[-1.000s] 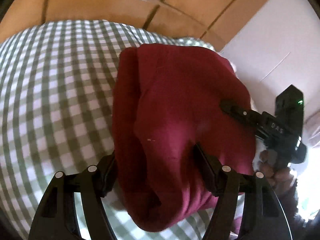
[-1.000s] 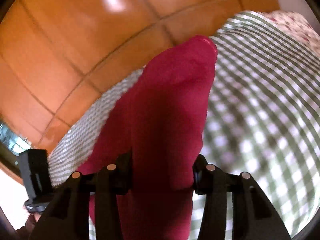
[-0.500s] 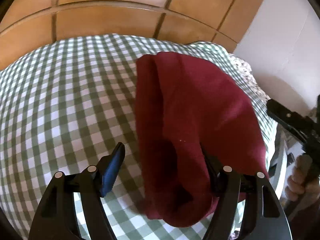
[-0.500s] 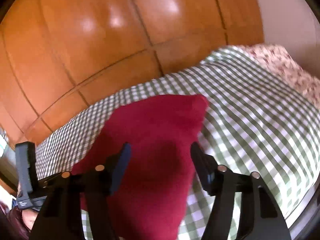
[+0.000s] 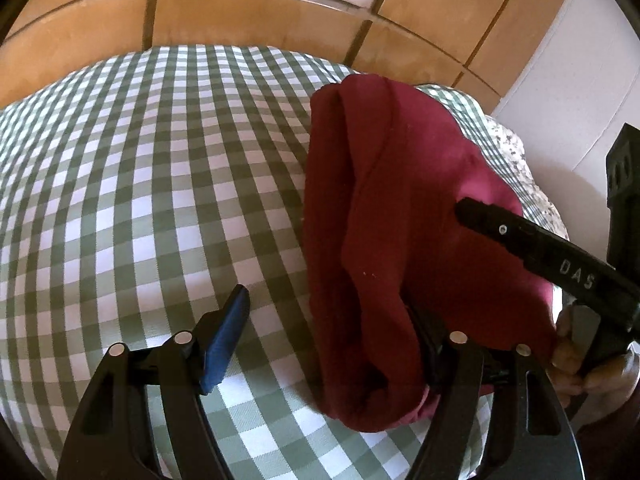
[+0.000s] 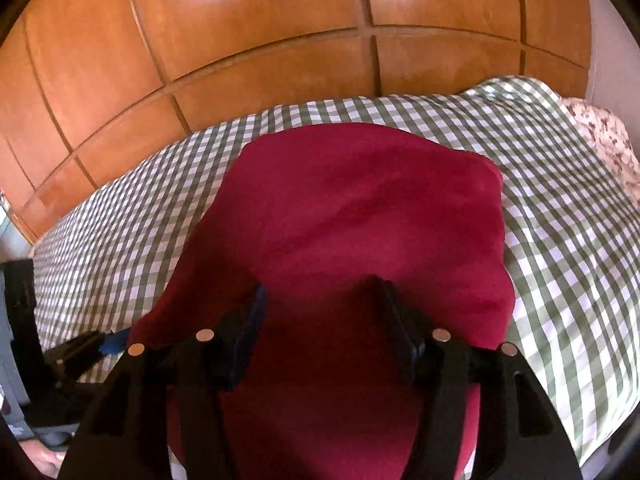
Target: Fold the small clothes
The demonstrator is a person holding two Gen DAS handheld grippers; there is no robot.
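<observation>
A dark red garment (image 5: 400, 208) lies folded on the green-and-white checked bed cover (image 5: 140, 180). My left gripper (image 5: 324, 300) stands at the garment's near left edge with its jaws opening. Its blue-padded left finger (image 5: 224, 336) is clear of the cloth, and the right finger is tucked under the cloth's edge. In the right wrist view the red garment (image 6: 360, 200) spreads flat below my right gripper (image 6: 318, 288), which is open, its pads apart over the cloth. One finger of the right gripper (image 5: 500, 228) reaches over the garment from the right.
Orange wooden cupboard doors (image 6: 280, 40) stand behind the bed. A floral fabric (image 6: 604, 140) lies at the bed's far right corner beside a white wall (image 5: 580, 80). A person's hand (image 5: 580, 364) holds the right gripper's handle. Checked cover (image 6: 560, 220) shows left and right of the garment.
Both grippers were shut on the raised garment a second ago. The garment now lies on the bed, both pairs of jaws have spread, and the left finger has come free.
</observation>
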